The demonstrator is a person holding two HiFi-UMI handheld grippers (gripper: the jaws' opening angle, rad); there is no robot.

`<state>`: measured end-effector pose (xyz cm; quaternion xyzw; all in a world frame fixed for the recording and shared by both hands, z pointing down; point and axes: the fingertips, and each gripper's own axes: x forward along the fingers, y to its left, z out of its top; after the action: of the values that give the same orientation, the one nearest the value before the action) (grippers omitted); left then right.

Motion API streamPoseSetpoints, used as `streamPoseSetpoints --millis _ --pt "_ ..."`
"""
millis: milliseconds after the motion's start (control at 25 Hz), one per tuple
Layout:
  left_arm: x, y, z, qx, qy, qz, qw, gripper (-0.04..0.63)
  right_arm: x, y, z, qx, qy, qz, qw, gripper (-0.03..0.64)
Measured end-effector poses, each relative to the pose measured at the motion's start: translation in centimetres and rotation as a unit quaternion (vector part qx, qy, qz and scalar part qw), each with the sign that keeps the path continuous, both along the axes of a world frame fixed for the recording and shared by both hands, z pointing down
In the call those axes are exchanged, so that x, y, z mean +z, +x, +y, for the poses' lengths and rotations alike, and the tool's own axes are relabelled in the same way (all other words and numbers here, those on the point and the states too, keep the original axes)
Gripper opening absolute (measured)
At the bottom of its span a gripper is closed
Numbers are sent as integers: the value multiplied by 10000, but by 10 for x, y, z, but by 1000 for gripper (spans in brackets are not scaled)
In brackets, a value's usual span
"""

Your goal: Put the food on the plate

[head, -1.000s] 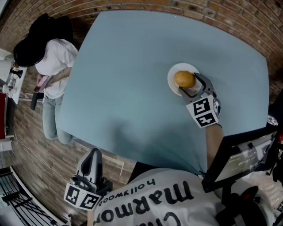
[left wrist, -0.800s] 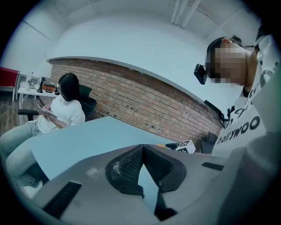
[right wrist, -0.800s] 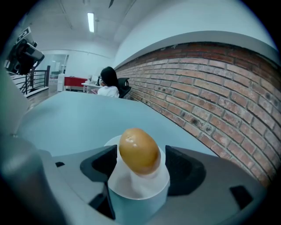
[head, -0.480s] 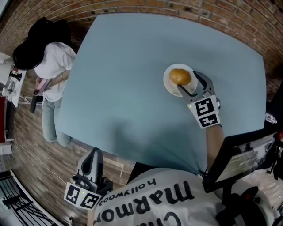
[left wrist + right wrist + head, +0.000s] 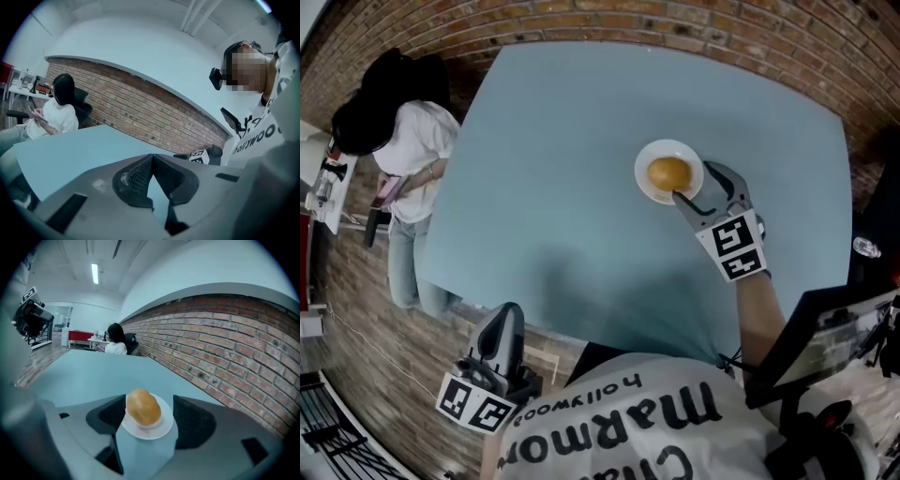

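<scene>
A round golden-brown food item (image 5: 668,173) (image 5: 143,407) rests on a small white plate (image 5: 648,152) (image 5: 156,432) on the pale blue table (image 5: 562,187). My right gripper (image 5: 694,182) (image 5: 150,416) is open just on the near-right side of the plate. Its fingers flank the plate's near edge without touching the food. My left gripper (image 5: 503,325) (image 5: 151,161) is shut and empty. It is held low off the table's near-left edge, far from the plate.
A person in a white top (image 5: 408,141) (image 5: 51,117) sits by the table's left side. A brick wall (image 5: 694,28) curves round the far edge. Black equipment on a stand (image 5: 825,337) sits at my right. Brick floor (image 5: 384,337) lies to the left.
My right gripper has drawn back toward me from around the food, which stays on the plate. The left gripper has hardly moved.
</scene>
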<state>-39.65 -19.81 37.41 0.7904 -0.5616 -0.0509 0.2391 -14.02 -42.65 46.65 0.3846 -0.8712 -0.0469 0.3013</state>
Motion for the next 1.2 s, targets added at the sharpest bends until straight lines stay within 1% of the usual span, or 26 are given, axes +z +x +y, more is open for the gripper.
streamPoseSetpoints --millis 120,240,320,400,440,560,680,800,960,1040,1120,1200 --pt "-1 9 -7 196 85 85 9997 6 -10 6 16 8 -135 -142 9998 320" --pt "-6 19 -14 434 188 176 9987 6 -20 13 36 47 -202 -181 9996 284" --pt "-9 28 -20 622 275 221 9974 6 -28 21 48 106 -162 -198 9996 224" --pt "-11 37 -27 808 356 265 9957 6 -42 24 61 164 -93 -325 9993 146" --pt "-11 41 -30 895 385 276 9949 6 -48 25 68 179 -84 -395 9990 120" --pt "-9 54 -40 1165 412 227 9921 6 -58 26 91 176 -138 -521 9984 76" --pt "-4 67 -53 1390 397 96 9894 6 -60 25 110 140 -228 -572 9980 51" --pt "2 80 -63 1531 347 49 9876 6 -59 30 126 247 -437 -821 9954 31" --pt "3 95 -64 1757 330 60 9839 6 -57 44 140 670 -817 -1442 9839 27" --pt "3 101 -62 1844 310 89 9823 6 -59 52 143 909 -902 -1695 9772 28" --pt "5 105 -60 1880 296 107 9817 6 -59 55 149 1016 -928 -1839 9733 28" --pt "6 106 -59 1894 298 92 9814 6 -59 56 154 1040 -906 -1882 9724 28"
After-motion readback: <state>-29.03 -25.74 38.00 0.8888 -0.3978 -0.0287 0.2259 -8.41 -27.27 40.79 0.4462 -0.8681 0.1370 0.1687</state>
